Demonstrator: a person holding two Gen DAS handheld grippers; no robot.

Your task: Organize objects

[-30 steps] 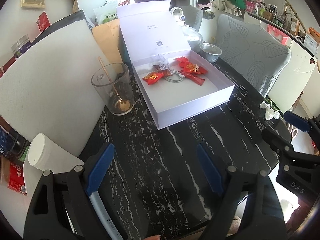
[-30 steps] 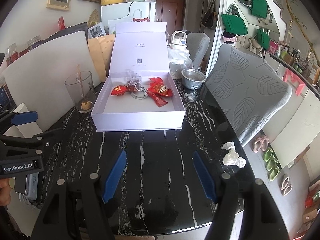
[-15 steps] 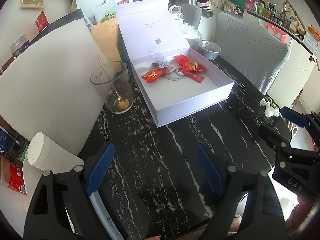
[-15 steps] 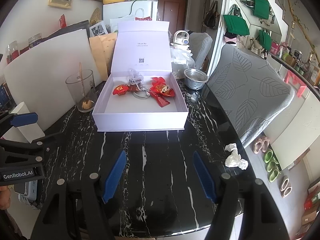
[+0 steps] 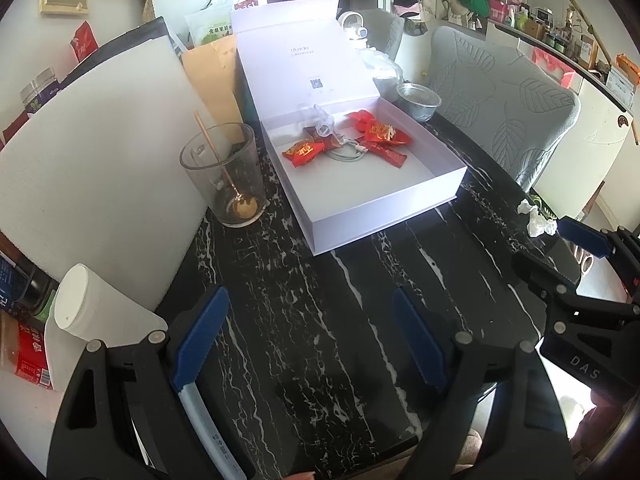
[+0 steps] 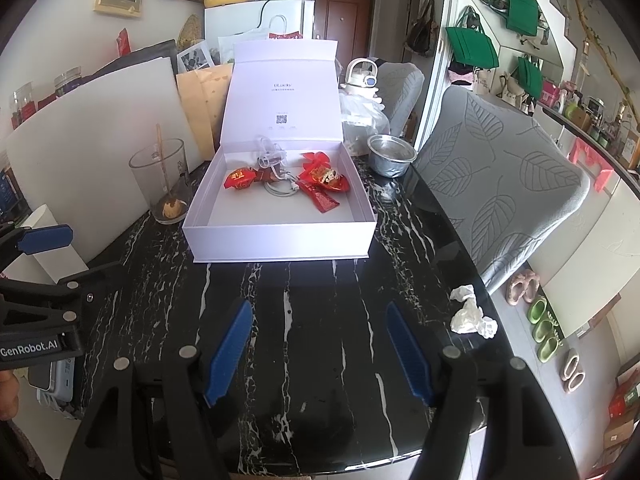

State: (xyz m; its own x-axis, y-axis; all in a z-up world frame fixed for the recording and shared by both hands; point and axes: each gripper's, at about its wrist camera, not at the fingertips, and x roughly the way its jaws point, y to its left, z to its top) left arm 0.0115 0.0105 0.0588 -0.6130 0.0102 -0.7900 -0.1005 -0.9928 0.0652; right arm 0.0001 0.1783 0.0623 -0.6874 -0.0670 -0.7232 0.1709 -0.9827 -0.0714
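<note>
1. Black marble table [image 6: 320, 360] carries a white box [image 6: 280, 240] with its lid standing open at the back
2. Inside the box lie red snack packets [image 6: 324, 178], a coiled white cable [image 6: 280, 190] and a clear plastic piece [image 6: 270, 152], all gathered toward the far end
3. Left gripper [image 5: 312, 344] hovers low over the near table edge, fingers wide apart and holding nothing
4. Right gripper [image 6: 318, 356] hangs likewise, fingers spread and empty
5. Just left of the box stands a glass [image 5: 222, 178] with a stick inside
6. A crumpled tissue [image 6: 472, 314] lies near the table's right edge, and a metal bowl [image 6: 391, 154] sits beside the box's far right corner
</note>
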